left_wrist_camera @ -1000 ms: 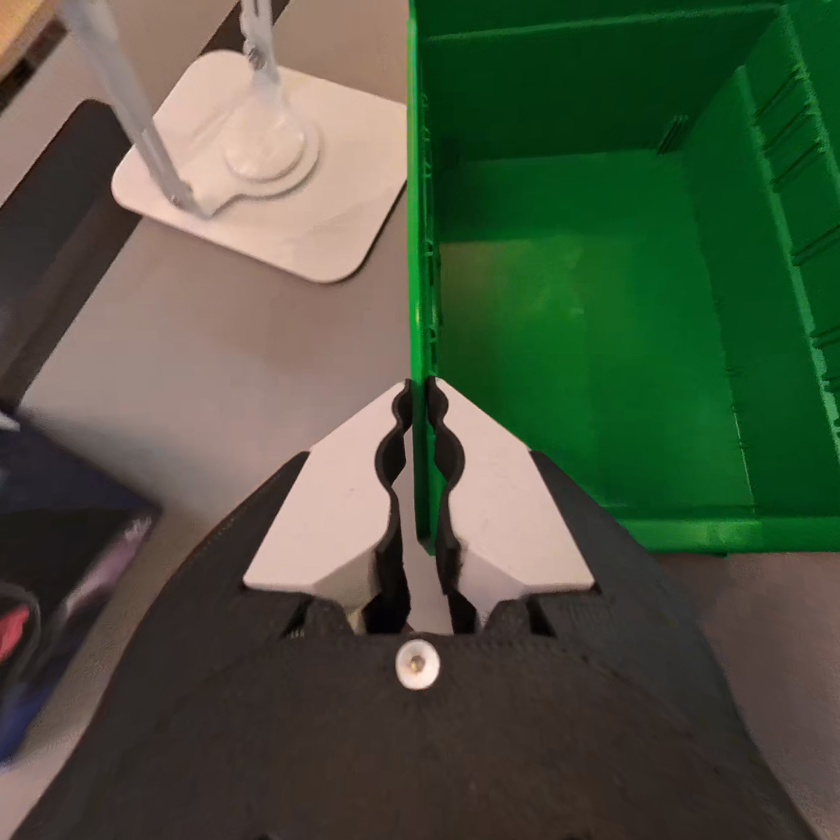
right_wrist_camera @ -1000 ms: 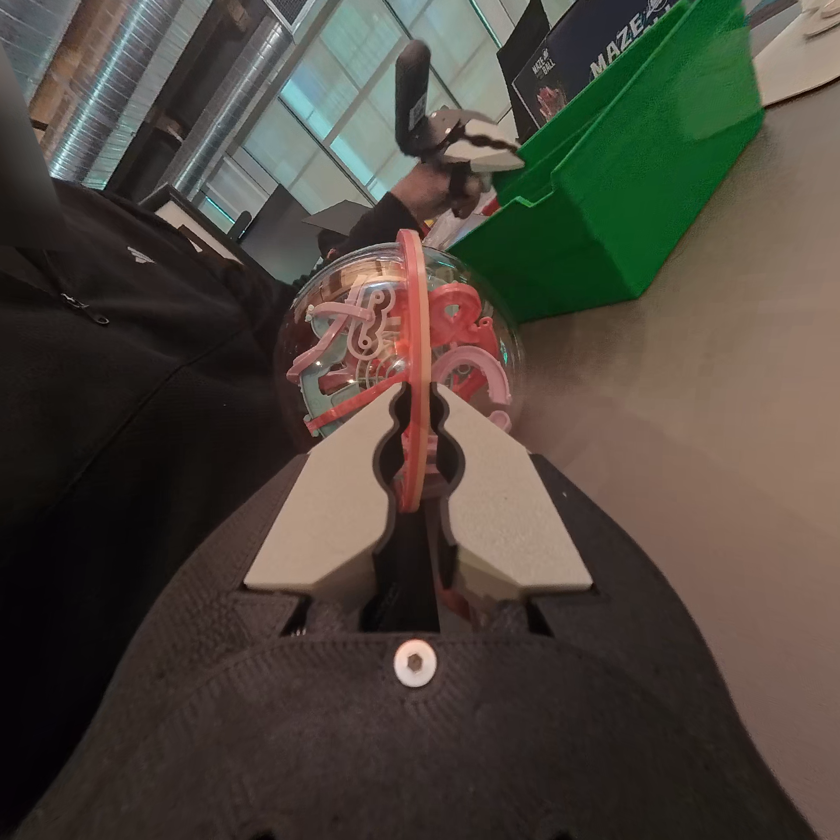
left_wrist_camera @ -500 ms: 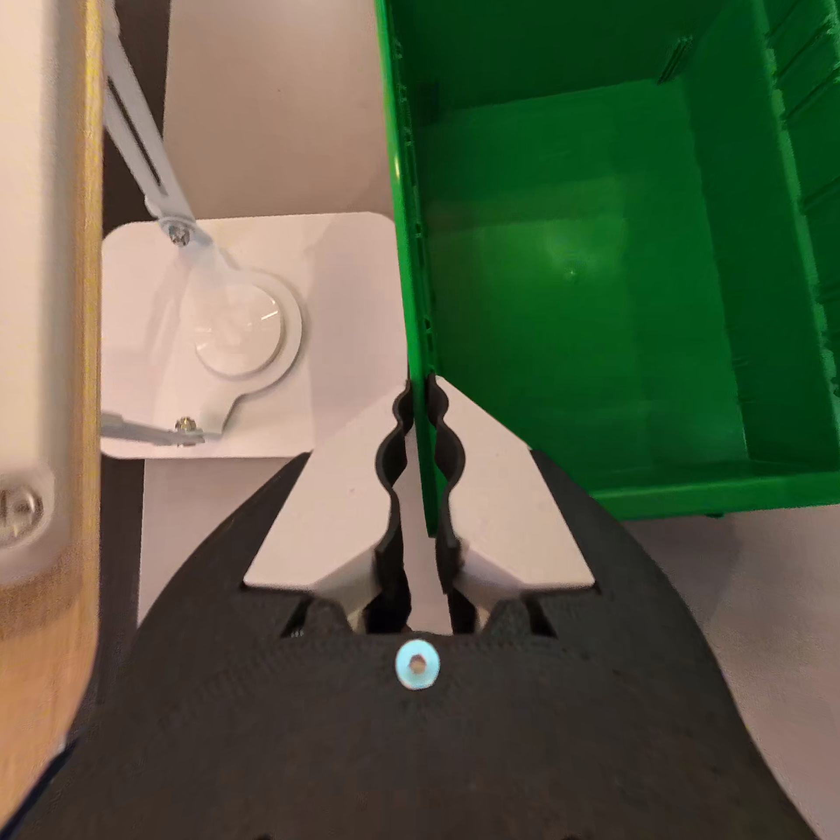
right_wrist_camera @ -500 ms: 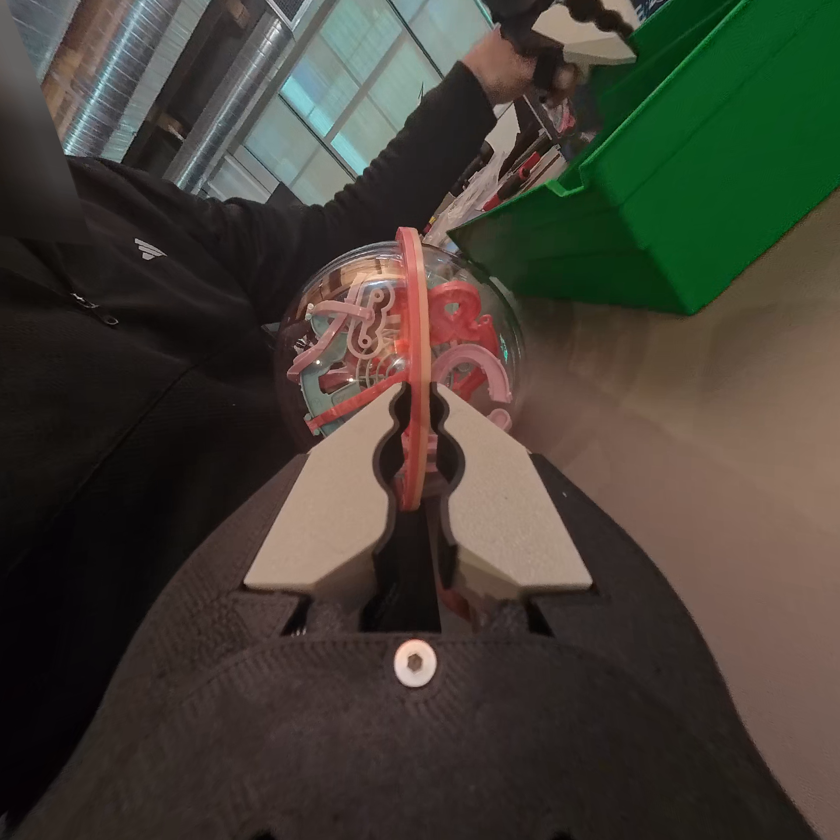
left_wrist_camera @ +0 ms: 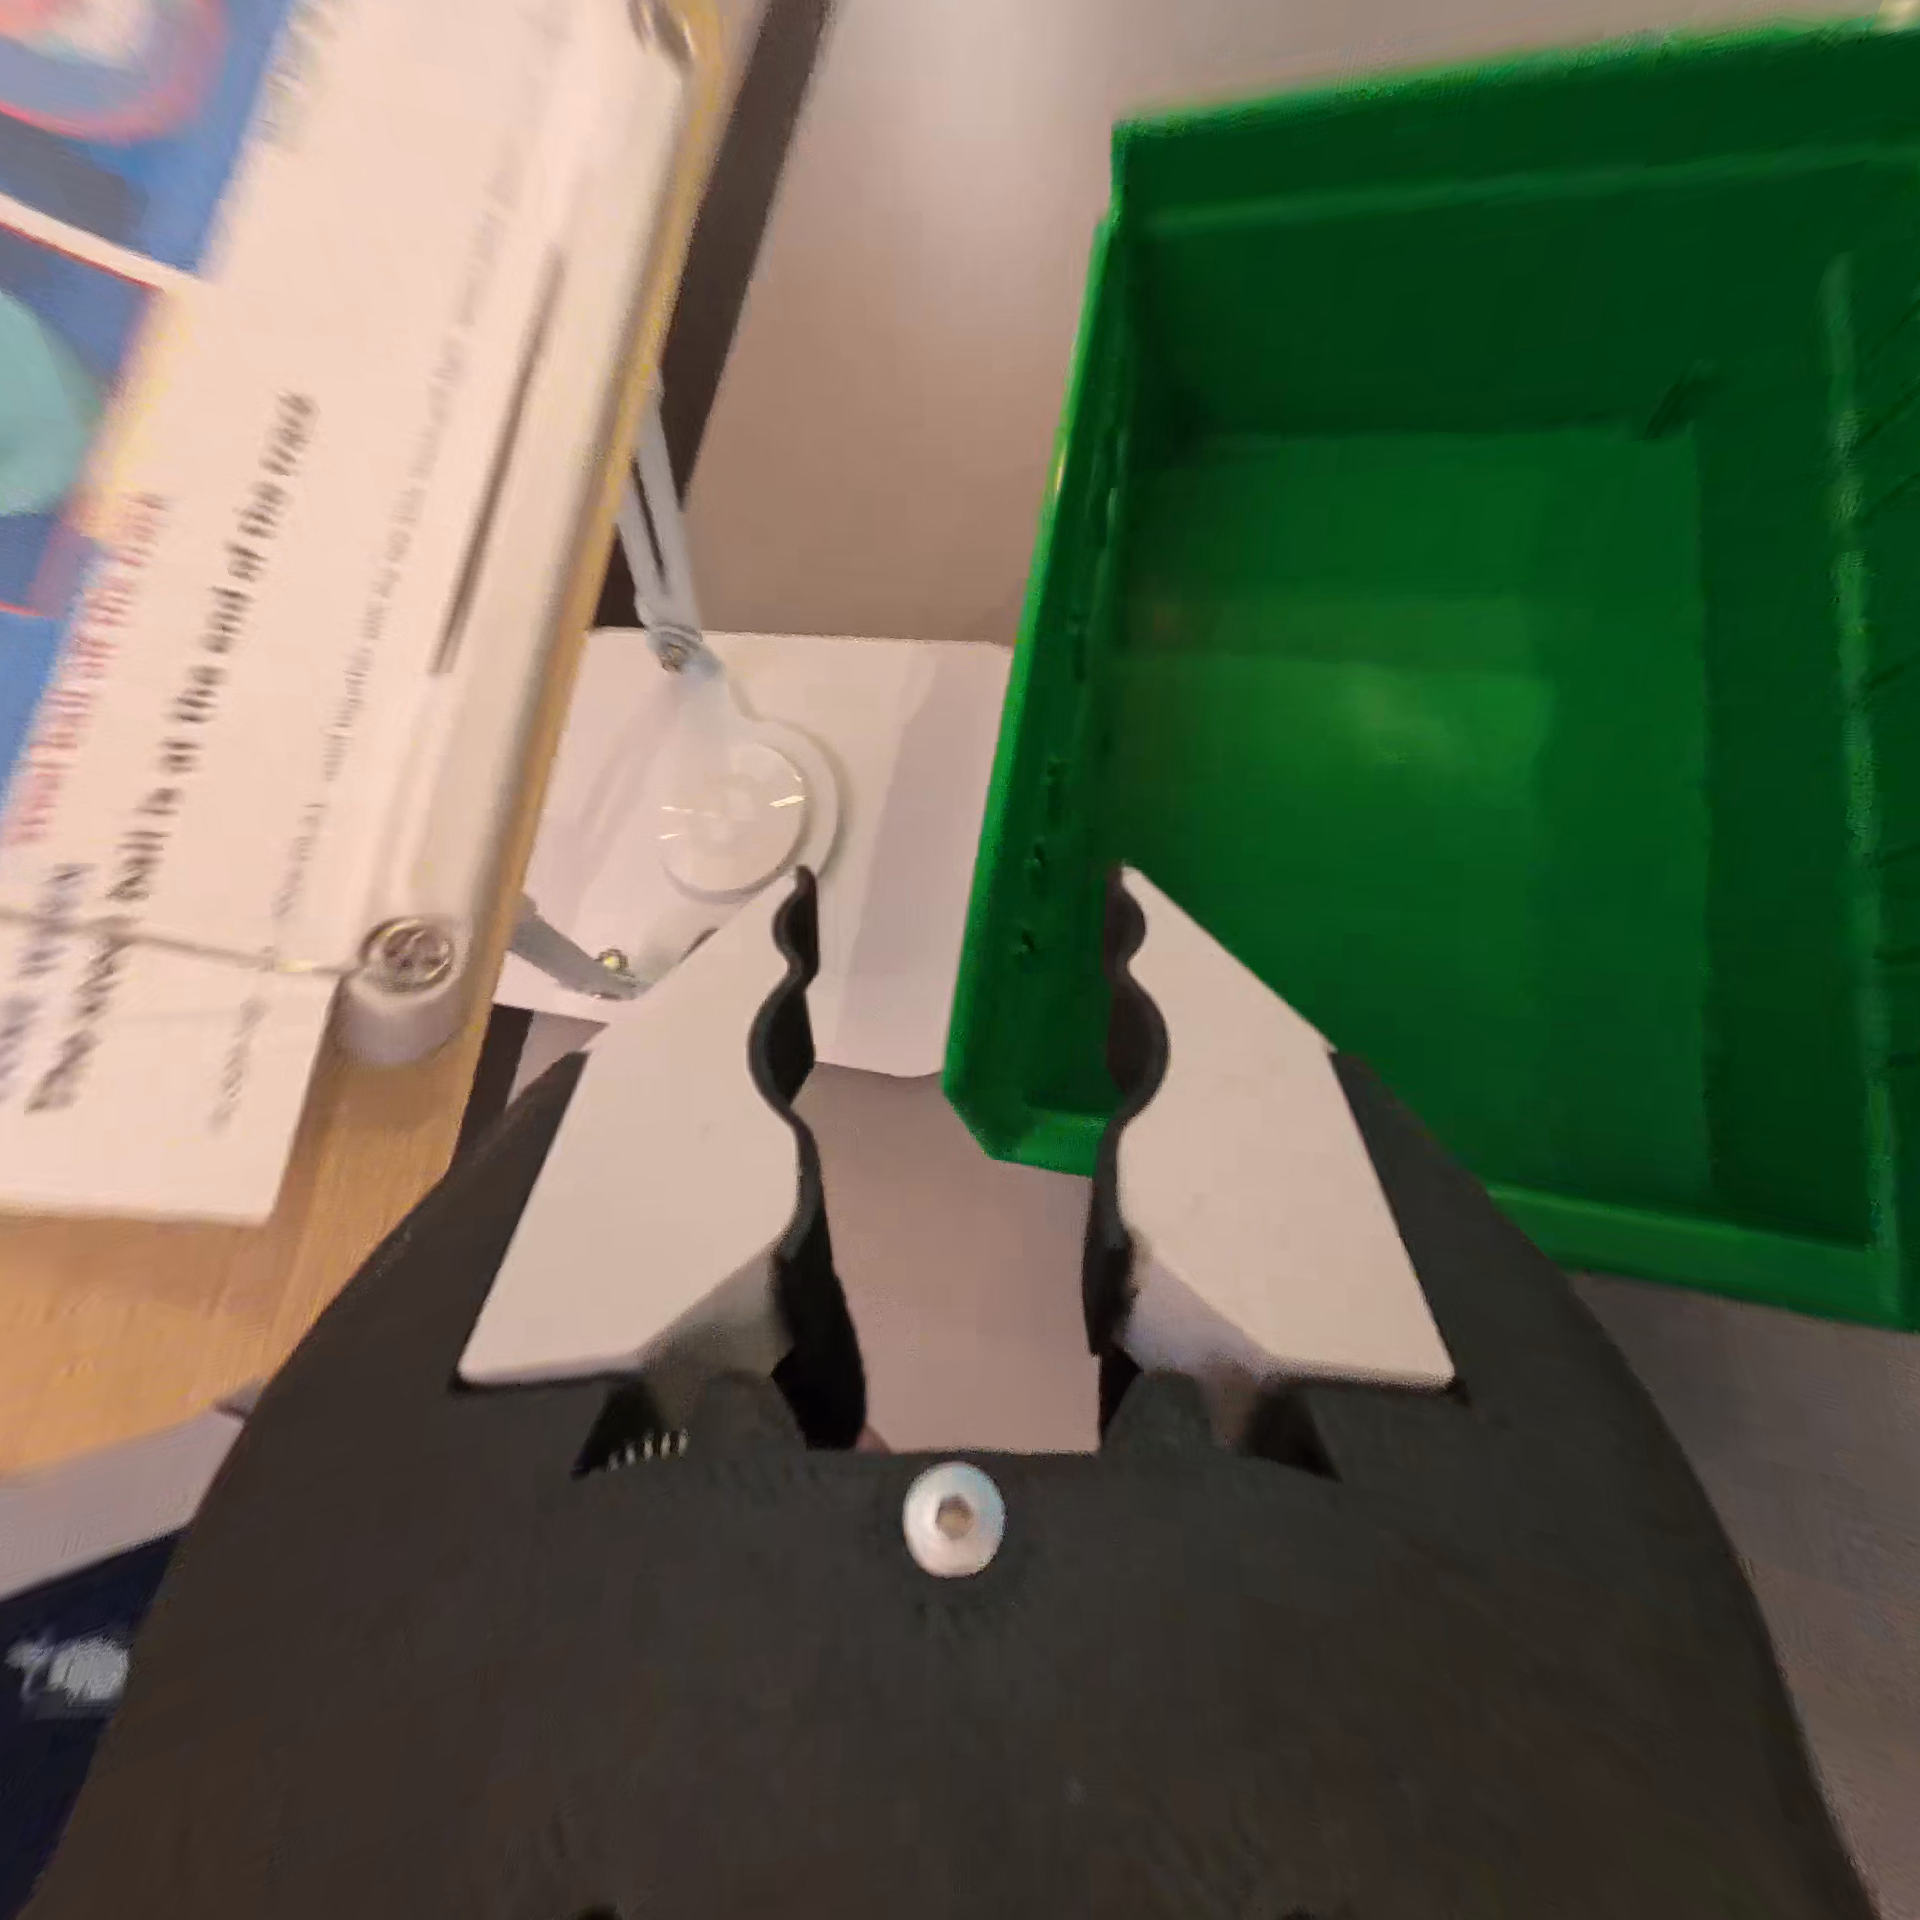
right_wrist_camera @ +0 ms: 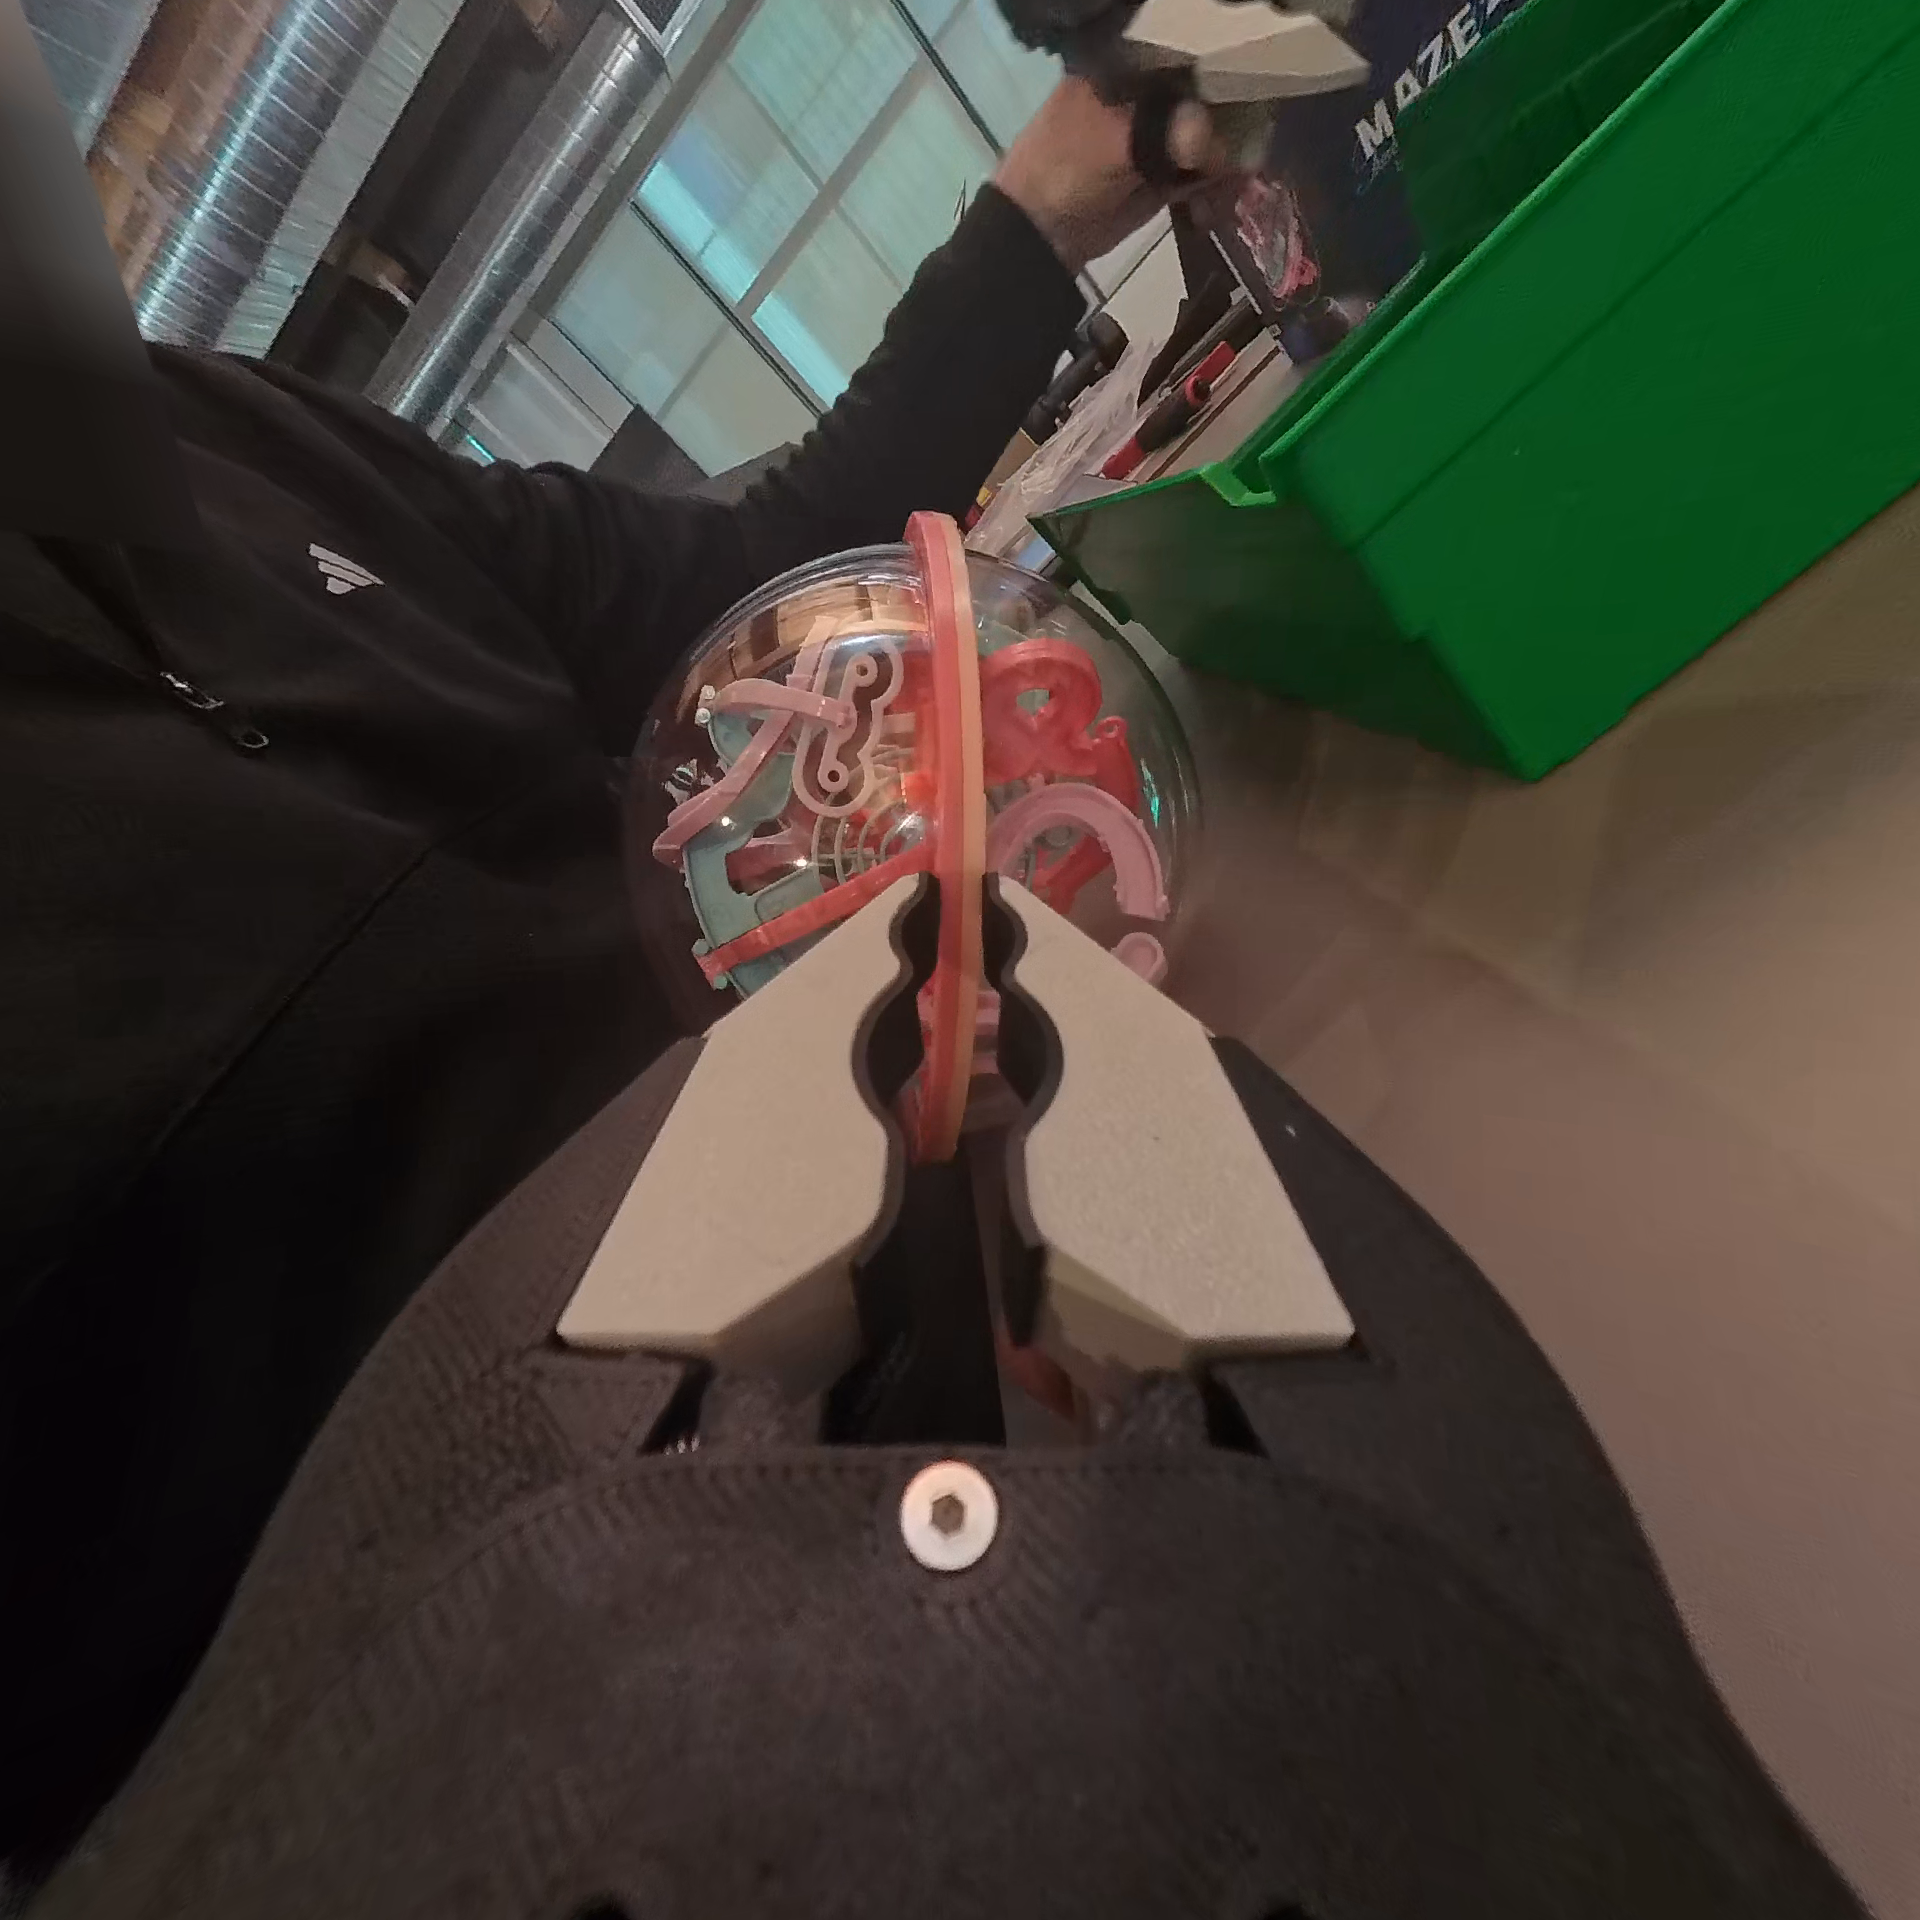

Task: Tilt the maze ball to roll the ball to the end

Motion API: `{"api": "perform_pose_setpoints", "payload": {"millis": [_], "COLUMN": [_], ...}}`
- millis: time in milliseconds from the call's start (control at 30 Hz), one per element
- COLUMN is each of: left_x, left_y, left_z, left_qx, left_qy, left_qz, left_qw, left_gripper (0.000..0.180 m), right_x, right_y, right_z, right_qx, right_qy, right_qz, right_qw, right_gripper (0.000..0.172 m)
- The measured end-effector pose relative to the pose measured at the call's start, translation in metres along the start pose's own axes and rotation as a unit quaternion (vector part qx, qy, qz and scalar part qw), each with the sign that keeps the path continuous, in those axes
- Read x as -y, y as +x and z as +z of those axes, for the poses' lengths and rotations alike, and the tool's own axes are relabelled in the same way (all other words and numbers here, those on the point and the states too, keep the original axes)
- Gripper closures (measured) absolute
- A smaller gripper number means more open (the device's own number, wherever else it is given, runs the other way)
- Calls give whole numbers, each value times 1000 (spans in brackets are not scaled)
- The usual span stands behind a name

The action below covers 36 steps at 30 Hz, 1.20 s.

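The left wrist view is smeared by motion: the green bin (left_wrist_camera: pixel 1455 727) has soft edges and runs off the right edge, and the printed card (left_wrist_camera: pixel 260 582) at left is cut by the top and left edges. In the right wrist view, the maze ball (right_wrist_camera: pixel 831 769) has its lower part hidden behind the jaws, and its small ball cannot be picked out. The left gripper (right_wrist_camera: pixel 1236 62) is blurred and clipped by the top edge.

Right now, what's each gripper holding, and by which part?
Right gripper: the maze ball, clamped on its red equator ring. Left gripper: nothing; jaws open over the green bin wall.
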State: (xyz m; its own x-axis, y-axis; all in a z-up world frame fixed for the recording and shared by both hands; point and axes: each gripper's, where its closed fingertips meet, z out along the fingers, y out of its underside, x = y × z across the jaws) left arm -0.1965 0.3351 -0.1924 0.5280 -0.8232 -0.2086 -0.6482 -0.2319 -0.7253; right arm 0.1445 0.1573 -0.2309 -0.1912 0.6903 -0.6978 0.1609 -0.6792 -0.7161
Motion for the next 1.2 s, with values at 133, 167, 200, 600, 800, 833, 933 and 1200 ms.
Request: {"api": "perform_pose_setpoints", "payload": {"millis": [133, 167, 200, 600, 800, 833, 933, 1200], "left_x": [37, 45, 52, 27, 34, 34, 38, 40], "left_y": [37, 53, 74, 291, 336, 339, 340, 333], "left_z": [-41, -47, -51, -13, 16, 20, 21, 19], "left_qx": [90, 96, 90, -48, -95, -95, -111, -98], "left_qy": [57, 67, 80, 175, 195, 195, 224, 262], "left_qz": [20, 9, -3, -322, -353, -353, -377, -390], "left_qw": [994, 993, 993, 929, 910, 910, 892, 877], "left_gripper": [124, 123, 123, 127, 130, 131, 138, 161], "right_x": [-1, -1, -1, -2, -2, -3, -1, 0], "right_y": [0, 0, 0, 0, 1, 1, 2, 2], "right_z": [1, 1, 1, 2, 2, 2, 1, 1], "right_qx": [0, 0, 0, -2, -6, -7, -11, -10], "right_qy": [-3, -4, -4, -8, -8, -8, -1, -1], "right_qz": [-1, -1, -1, -6, -7, -8, -6, -3], "right_qw": [1000, 1000, 1000, 1000, 1000, 1000, 1000, 1000], "right_gripper": [165, 165, 165, 165, 165, 165, 165, 165]}}
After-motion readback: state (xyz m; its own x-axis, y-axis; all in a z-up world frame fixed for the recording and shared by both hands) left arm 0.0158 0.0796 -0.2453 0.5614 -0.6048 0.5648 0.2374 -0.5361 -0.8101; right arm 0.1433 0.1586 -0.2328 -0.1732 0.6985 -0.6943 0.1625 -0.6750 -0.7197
